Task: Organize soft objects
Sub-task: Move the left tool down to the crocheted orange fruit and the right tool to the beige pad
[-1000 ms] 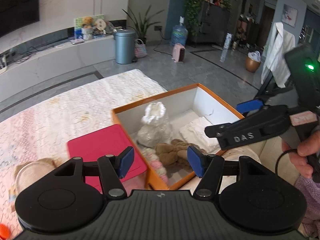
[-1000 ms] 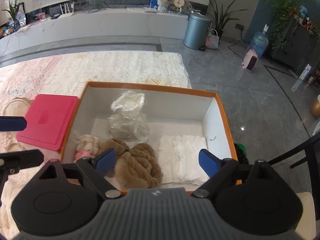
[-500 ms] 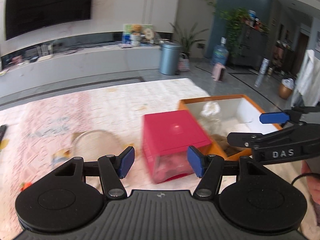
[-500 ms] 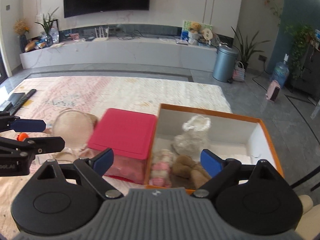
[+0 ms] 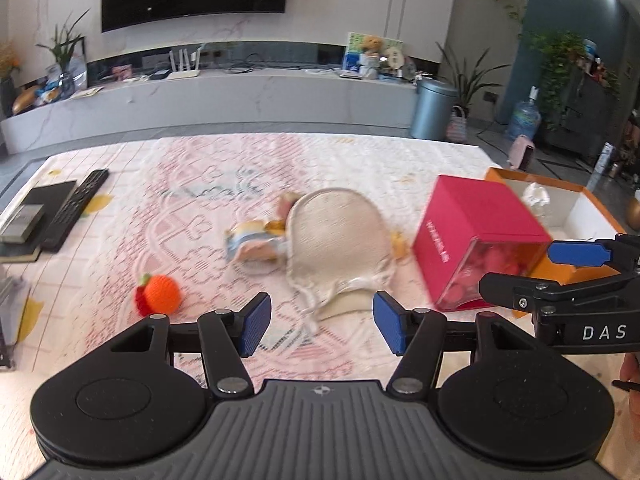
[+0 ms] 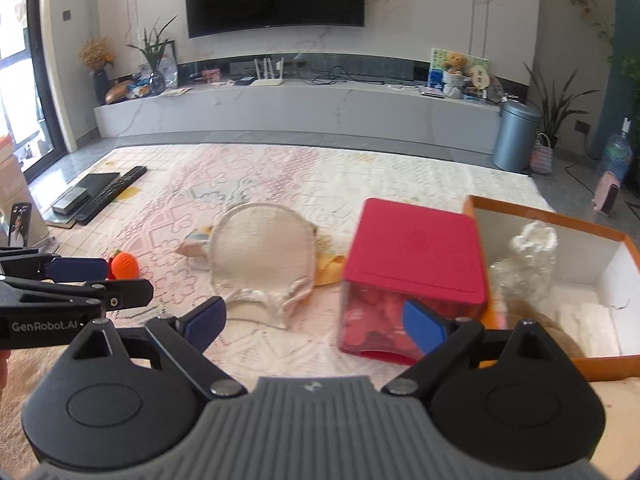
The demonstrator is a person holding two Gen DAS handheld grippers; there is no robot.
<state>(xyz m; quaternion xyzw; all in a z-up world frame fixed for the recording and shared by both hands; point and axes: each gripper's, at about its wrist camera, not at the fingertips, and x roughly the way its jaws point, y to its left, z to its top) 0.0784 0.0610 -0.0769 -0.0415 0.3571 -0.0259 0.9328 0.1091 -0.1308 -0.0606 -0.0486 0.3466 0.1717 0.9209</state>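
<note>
Black left tool [image 5: 320,328] with blue pads (silver screws), ribbed grey housing.

A cream cloth cap [image 5: 338,236] is spread flat on the patterned cover, partly over a small pale soft toy [image 5: 256,242]. An orange knitted ball [image 5: 160,294] is seen to its left. More soft things are packed in the orange box [image 6: 608,364].

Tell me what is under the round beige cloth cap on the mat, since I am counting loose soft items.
A pale blue and peach soft item sticks out from under the round beige cloth cap on one side, yellow fabric on the other. Whatever else lies beneath is covered.
</note>
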